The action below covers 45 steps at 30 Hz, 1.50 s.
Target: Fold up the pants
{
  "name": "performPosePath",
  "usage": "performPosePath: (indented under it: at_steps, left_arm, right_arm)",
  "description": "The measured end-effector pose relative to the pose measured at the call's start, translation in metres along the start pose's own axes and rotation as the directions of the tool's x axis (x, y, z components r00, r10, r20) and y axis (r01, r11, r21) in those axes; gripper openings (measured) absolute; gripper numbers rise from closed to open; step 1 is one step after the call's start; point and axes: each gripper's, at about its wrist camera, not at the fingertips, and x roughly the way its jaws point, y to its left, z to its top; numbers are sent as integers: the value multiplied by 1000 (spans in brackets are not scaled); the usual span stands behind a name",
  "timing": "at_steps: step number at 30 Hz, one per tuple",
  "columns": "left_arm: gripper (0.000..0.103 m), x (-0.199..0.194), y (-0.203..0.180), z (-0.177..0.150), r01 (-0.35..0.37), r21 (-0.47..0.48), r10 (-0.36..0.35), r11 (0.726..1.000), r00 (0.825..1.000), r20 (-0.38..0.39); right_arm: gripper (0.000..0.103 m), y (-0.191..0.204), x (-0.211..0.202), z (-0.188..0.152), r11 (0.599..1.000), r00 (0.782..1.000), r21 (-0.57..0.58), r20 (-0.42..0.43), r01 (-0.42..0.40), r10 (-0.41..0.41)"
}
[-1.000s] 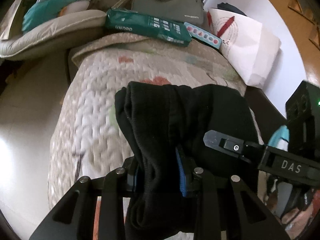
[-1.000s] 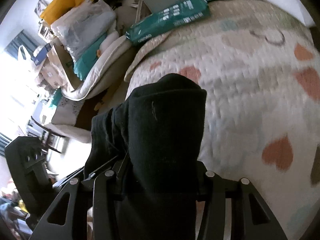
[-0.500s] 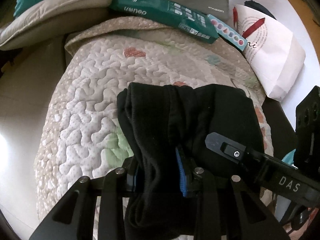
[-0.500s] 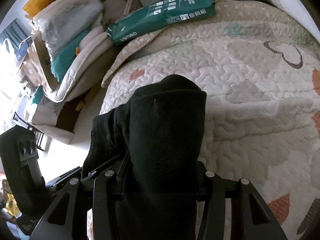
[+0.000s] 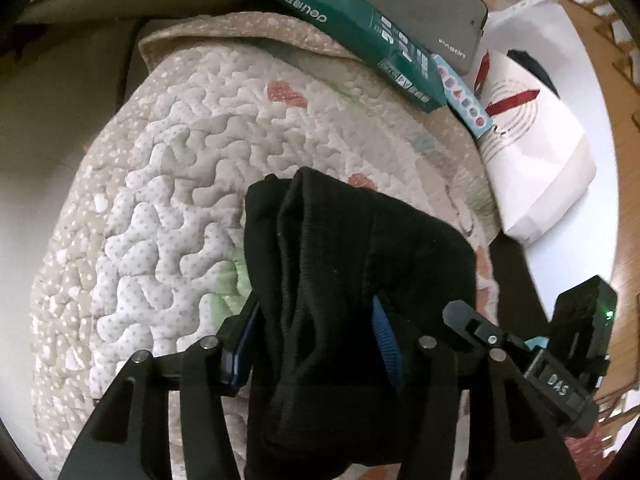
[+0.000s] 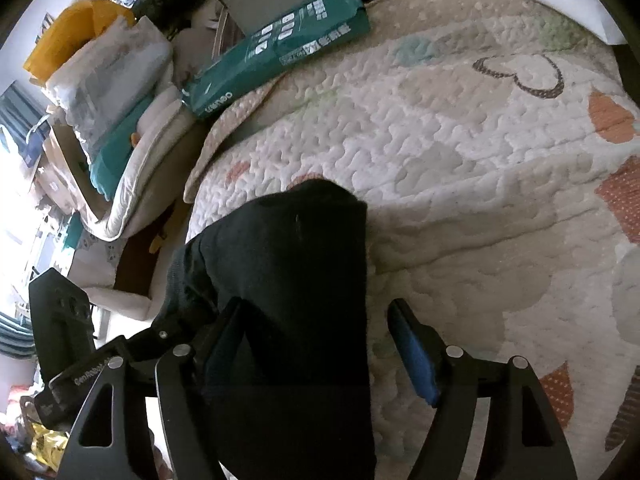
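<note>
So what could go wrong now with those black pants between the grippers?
1. The right gripper shows a gap beside the pants, so the bulky fold may spring open.
2. The left gripper has its fingers close against the cloth; backing out could drag the layers apart.
3. The bundle seems to sit near the quilt edge and might slide off.

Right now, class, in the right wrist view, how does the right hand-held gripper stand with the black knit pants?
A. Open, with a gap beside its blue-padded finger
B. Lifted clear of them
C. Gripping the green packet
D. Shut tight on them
A: the right hand-held gripper is open; its blue-padded finger stands apart from the black knit pants, quilt showing between.
</note>
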Motion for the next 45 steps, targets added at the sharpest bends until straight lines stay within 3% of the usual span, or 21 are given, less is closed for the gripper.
performPosePath:
  at_steps: [5, 8, 10, 14, 22, 27, 32, 36, 38, 41, 42, 43, 44, 45]
  left_arm:
    - [52, 3, 17, 1, 74, -97, -76, 993, 997, -17]
    - [53, 7, 31, -2, 111, -182, -116, 977, 993, -18]
    - [53, 6, 35, -3, 132, -210, -137, 969, 991, -10]
    - [53, 3, 42, -3, 162, -258, -169, 952, 986, -7]
    - [53, -43, 3, -13, 0, -84, 2, 997, 1000, 19]
    - [56, -94, -34, -42, -137, 82, 127, 987, 985, 120]
    - [60, -135, -59, -91, -297, 165, 249, 941, 934, 257]
    - [63, -155, -80, -137, -453, 221, 350, 864, 855, 382]
    - [69, -165, -89, -157, -515, 233, 378, 825, 809, 450]
    - [82, -186, -101, -184, -568, 224, 371, 792, 738, 563]
    - [86, -195, -105, -191, -583, 215, 362, 784, 710, 605]
    - [95, -205, -110, -201, -597, 201, 344, 776, 669, 659]
    - [103, -213, -113, -207, -603, 192, 331, 775, 645, 689]
    - [103, -220, -115, -214, -608, 180, 317, 774, 616, 721]
  right_arm:
    - [79, -6, 11, 13, 996, 1000, 84, -2, -28, 29]
    - [86, -18, 27, 17, 985, 999, 173, -30, -26, 31]
    - [97, -29, 37, 13, 970, 998, 240, -46, -19, 31]
    - [99, -34, 36, 10, 962, 998, 270, -34, -48, 59]
    - [99, -8, -37, 3, 991, 999, 133, 47, -9, 3]
    - [99, 4, -87, -31, 998, 995, 29, 85, 51, -53]
    - [99, 10, -119, -87, 996, 994, -36, 75, 81, -78]
    - [99, 12, -136, -122, 990, 990, -71, 88, 120, -113]
    - [99, 14, -146, -140, 985, 986, -95, 102, 141, -131]
    - [99, 16, -158, -160, 980, 982, -118, 120, 158, -144]
    - [99, 17, -162, -166, 979, 981, -124, 128, 162, -146]
    - [99, 17, -164, -169, 978, 980, -127, 134, 164, -147]
    - [99, 18, -168, -174, 978, 979, -131, 141, 165, -147]
    - [99, 18, -171, -179, 977, 978, -134, 148, 166, -146]
